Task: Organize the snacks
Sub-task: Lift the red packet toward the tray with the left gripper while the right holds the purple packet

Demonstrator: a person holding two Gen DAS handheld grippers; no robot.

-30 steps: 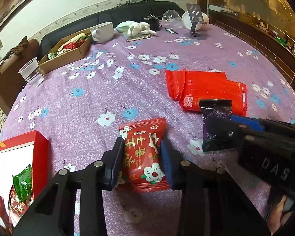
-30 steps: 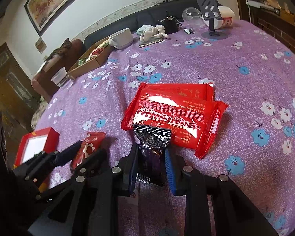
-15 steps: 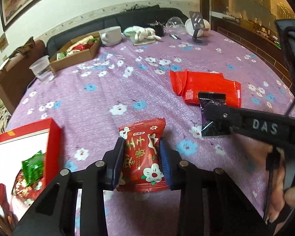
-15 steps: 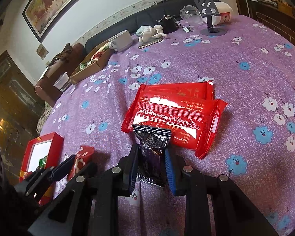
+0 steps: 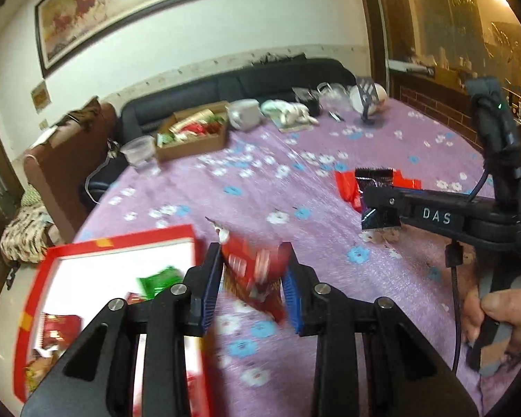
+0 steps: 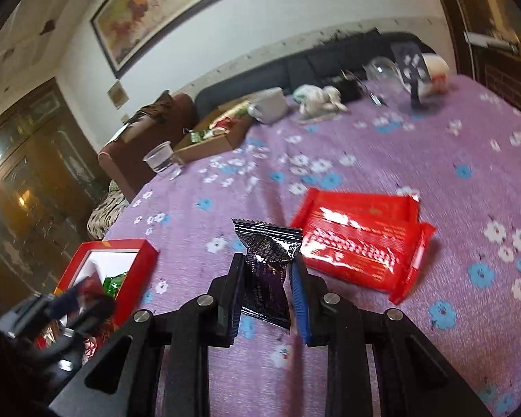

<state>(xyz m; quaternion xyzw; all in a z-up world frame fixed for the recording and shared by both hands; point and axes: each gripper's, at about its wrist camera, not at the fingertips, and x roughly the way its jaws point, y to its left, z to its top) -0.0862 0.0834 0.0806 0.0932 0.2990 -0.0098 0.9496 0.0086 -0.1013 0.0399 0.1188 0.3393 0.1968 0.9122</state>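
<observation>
My left gripper (image 5: 253,278) is shut on a red snack packet (image 5: 255,272), held in the air just right of the red gift box (image 5: 121,245), which holds a green packet (image 5: 159,279) and red ones. My right gripper (image 6: 265,279) is shut on a dark purple snack packet (image 6: 267,271), lifted above the purple flowered tablecloth. That packet also shows in the left wrist view (image 5: 377,191). The red box lies at the lower left in the right wrist view (image 6: 121,245). Two large red packs (image 6: 361,239) lie on the cloth to the right.
At the table's far side stand a cardboard box of snacks (image 5: 191,135), a plastic cup (image 5: 140,151), a white bowl (image 5: 245,114), a white cloth (image 5: 288,111) and a phone stand (image 5: 366,99). A dark sofa runs behind the table.
Both grippers have risen off the cloth with their packets. The left one has swung left toward the red box; its red packet is blurred and tilted.
</observation>
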